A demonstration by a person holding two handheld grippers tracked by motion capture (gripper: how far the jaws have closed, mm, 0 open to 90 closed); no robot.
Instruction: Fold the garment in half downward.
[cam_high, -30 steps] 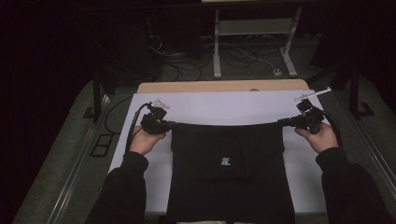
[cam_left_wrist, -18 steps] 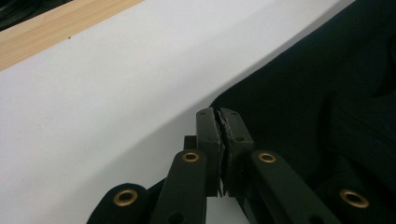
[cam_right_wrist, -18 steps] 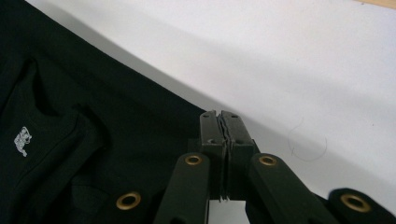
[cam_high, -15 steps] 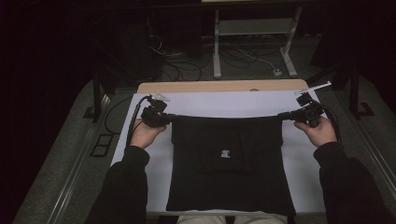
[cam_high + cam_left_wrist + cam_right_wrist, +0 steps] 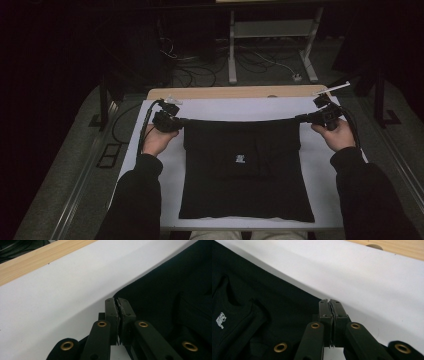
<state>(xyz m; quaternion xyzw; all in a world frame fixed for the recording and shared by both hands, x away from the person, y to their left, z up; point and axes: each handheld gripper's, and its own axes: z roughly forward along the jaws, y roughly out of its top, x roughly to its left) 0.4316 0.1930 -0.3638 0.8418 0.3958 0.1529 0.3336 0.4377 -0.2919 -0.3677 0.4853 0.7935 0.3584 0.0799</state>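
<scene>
White table cover (image 5: pixel 250 107) under a half-folded black garment (image 5: pixel 245 170), its far edge pulled taut between left gripper (image 5: pixel 172 121) and right gripper (image 5: pixel 312 118), both clamped on it; further folds likely remain.

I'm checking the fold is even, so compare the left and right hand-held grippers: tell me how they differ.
The left hand-held gripper pinches the black garment at its far left corner, close to the cloth's body; the right hand-held gripper grips the far right corner, farther out past the garment's side. The left hand sits nearer the person than the right hand. Both have jaws shut on the taut far edge.
</scene>
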